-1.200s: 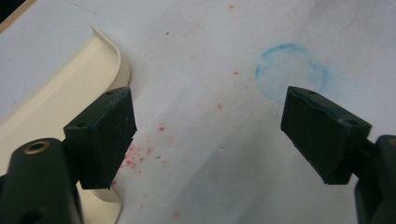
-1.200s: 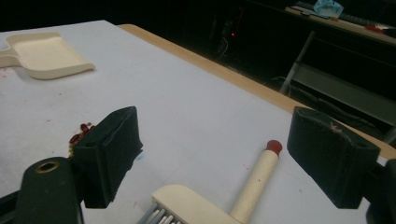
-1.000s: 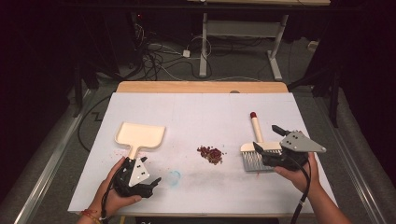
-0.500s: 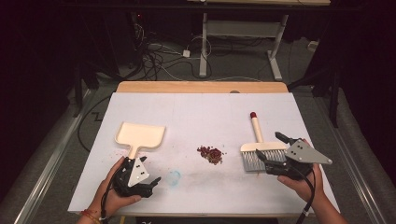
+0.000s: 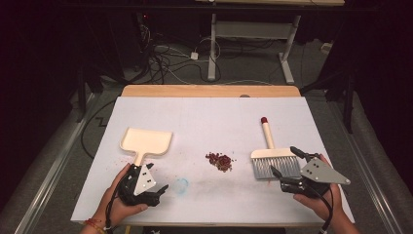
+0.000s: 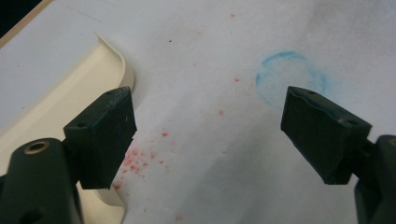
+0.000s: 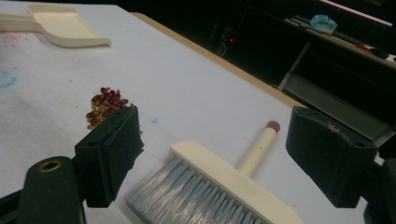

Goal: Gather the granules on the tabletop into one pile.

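My right gripper (image 5: 287, 168) gapes wide, empty, beside the brush (image 5: 273, 157) at lower right — light, stiff; I'd grip its handle. Left gripper (image 5: 155, 191) too, by the dustpan (image 5: 145, 141).

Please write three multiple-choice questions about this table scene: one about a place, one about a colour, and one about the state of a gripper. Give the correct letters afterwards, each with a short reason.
1. Where does the pile of beans lie?
A. inside the dustpan
B. on the table between the dustpan and the brush
C. under the brush bristles

2. What colour is the tip of the brush handle?
A. red
B. blue
C. green

3. How do the jaws of the right gripper stand?
A. shut on the brush handle
B. shut on nothing
C. open, apart from the brush

Answers:
1 B: the high view shows the pile on the bare white sheet between both tools.
2 A: the handle end is red in the high view and the right gripper view.
3 C: the right gripper view shows both jaws wide apart with the brush lying free.
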### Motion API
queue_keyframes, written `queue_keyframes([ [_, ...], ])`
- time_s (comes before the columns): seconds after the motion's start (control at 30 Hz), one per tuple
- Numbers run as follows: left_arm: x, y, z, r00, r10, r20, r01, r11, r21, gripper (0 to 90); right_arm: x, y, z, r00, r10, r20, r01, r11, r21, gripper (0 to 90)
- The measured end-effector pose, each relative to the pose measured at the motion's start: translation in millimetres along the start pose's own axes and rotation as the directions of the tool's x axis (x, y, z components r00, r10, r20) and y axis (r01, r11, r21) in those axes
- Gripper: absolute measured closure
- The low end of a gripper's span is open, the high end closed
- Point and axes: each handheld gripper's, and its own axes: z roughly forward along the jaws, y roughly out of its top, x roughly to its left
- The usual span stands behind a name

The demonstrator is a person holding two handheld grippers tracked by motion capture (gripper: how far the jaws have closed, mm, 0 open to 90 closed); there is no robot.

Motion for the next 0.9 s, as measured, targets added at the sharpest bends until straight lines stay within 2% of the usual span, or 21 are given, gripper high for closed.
queue_keyframes([
  [0.1,-0.2,0.5,0.2,1.0000,0.004,-0.004,-0.004,1.0000,-0.002,17.5,1.7,-5.9,-1.3,0.9999,0.000,-0.011,0.000,1.000,0.006,18.7],
  [0.23,-0.3,1.7,0.5,0.9999,0.009,-0.009,-0.009,0.9999,-0.007,17.5,4.9,-15.4,-1.8,0.9999,-0.012,0.001,0.012,0.999,0.030,18.7],
  [0.47,-0.4,3.0,0.6,0.9998,0.010,-0.014,-0.011,0.9999,-0.013,17.5,10.6,-27.0,-0.3,0.9997,-0.004,-0.026,0.006,0.998,0.055,18.7],
  [0.57,-1.6,2.6,-0.3,0.9998,0.014,-0.016,-0.014,0.9998,-0.011,17.5,14.3,-27.6,2.2,0.9990,-0.013,-0.042,0.016,0.998,0.065,18.7],
  [0.9,-3.3,0.3,-1.8,0.9995,0.028,-0.016,-0.028,0.9996,-0.006,17.5,16.8,-23.8,1.1,0.9992,-0.021,-0.035,0.023,0.998,0.051,18.7],
])
